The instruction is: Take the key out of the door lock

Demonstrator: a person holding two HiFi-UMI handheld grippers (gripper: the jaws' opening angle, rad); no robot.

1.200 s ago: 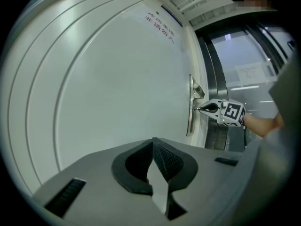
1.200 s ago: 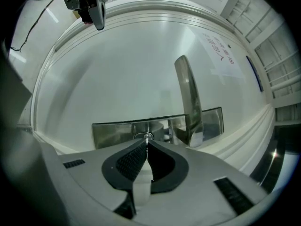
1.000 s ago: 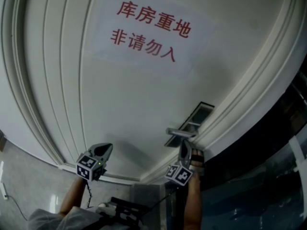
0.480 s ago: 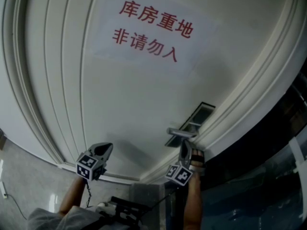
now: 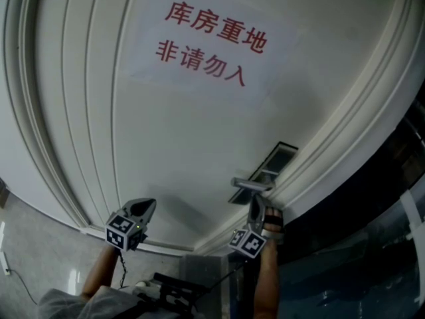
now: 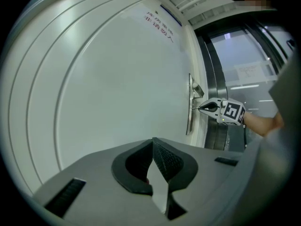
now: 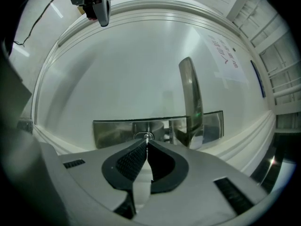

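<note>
I see right gripper (image 7: 147, 144) clenched on key (image 7: 147, 136); key's long axis level, pointing straight into lock plate (image 7: 110, 132) beside lever handle (image 7: 190, 93). Left gripper (image 6: 153, 142) closed empty, well apart.

Door (image 5: 186, 145), white, moulded: one, bearing one paper sign (image 5: 206, 42) printed with two lines of red characters. Door fittings: one lever handle (image 5: 251, 183), one metal lock plate (image 7: 113, 133), one key (image 7: 147, 137), seen only as a thin sliver. Tongs: two, the left tongs (image 5: 149, 205) and the right tongs (image 5: 255, 200).
</note>
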